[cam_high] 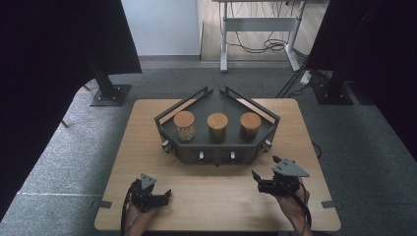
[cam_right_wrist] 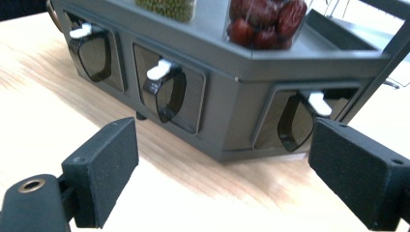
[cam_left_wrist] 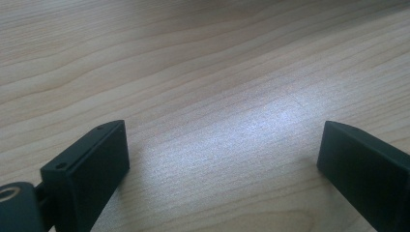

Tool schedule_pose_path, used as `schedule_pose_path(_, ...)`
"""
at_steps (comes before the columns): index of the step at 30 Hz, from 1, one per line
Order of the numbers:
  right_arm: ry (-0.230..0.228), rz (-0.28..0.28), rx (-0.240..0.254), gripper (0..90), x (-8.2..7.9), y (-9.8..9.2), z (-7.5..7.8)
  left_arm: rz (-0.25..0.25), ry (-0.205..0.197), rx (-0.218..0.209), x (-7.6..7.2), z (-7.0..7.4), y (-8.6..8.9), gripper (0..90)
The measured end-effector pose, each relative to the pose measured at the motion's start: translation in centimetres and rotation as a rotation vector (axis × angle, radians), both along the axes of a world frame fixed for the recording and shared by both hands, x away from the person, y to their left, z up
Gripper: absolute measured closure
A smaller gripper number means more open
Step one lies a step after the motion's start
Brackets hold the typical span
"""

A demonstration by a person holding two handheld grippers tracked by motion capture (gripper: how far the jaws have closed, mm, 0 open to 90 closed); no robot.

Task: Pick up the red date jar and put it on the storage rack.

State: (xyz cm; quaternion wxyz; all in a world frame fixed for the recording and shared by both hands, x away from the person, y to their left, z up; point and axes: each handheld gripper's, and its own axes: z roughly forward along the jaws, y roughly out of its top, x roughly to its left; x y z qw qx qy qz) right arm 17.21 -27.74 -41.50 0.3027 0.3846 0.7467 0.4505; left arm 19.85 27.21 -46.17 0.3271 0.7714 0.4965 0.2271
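Where rack point(cam_right_wrist: 241, 63) ends, right claw point(cam_right_wrist: 222, 169) agape.

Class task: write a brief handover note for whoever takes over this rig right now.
Left gripper: open, holding nothing, low over the bare table at the near left.
Right gripper: open, holding nothing, pointing at the front right of the dark rack, not touching it.
Three wooden-lidded jars stand on the rack: pale contents, middle jar, red fruit.
Done: nothing visible yet; jars untouched.
Left: probably the rack's white-tabbed hooks or the jars.
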Motion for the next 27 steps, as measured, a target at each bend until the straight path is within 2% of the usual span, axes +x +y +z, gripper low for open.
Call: schedule_pose_path(27, 0.055, -0.025, -0.042, 9.9, -0.4, 0.3, -3.6, -0.001, 0.000, 0.000, 0.0, 0.0, 0.0, 4.0)
